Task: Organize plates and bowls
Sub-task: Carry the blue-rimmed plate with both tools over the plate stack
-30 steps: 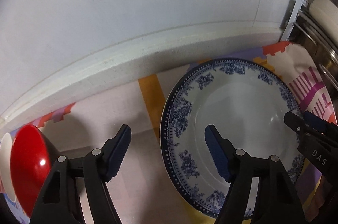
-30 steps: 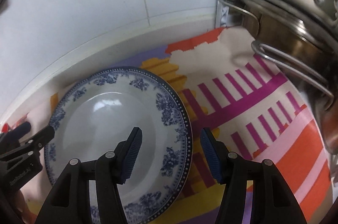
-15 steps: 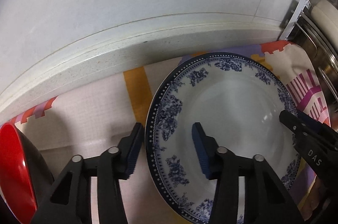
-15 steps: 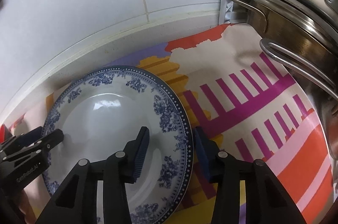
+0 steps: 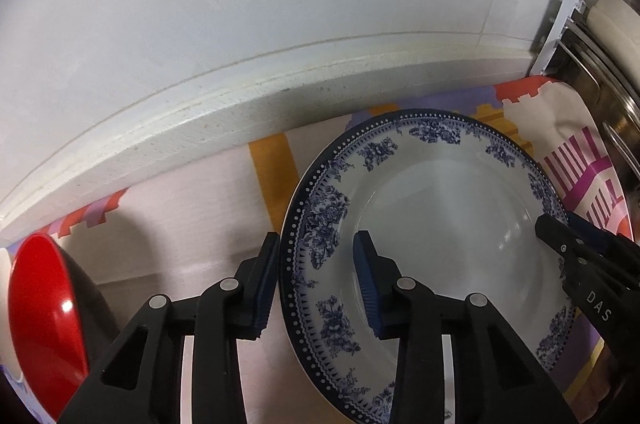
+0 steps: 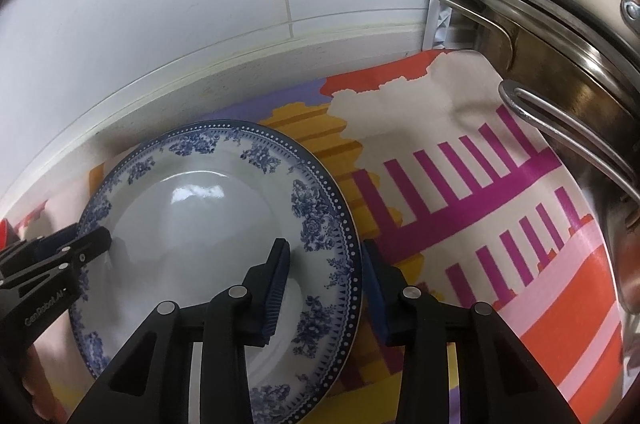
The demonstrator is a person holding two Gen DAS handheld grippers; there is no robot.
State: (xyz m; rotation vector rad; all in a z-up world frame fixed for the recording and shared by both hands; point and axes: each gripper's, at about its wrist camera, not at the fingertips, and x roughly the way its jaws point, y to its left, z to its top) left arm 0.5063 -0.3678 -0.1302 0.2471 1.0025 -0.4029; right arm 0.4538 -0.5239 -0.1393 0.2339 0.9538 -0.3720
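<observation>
Plate (image 5: 440, 224), blue-floral, sits on the patterned cloth (image 6: 500, 224) by the wall. 2 grippers straddle opposite rims: left gripper (image 5: 316, 284) and right gripper (image 6: 324, 288), fingers partly closed around the edge, contact unclear.

— What did you have on the counter (image 5: 224, 128)?
— You had a patterned cloth (image 6: 500, 224) spread over it (stripes, orange blocks), with the blue-and-white plate (image 6: 208, 208) resting on it.

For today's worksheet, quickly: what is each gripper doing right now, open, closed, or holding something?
Left gripper: open, fingers straddling the left rim of the blue-patterned plate, not clamped.
Right gripper: open, straddling the plate's right rim, not clamped.
</observation>
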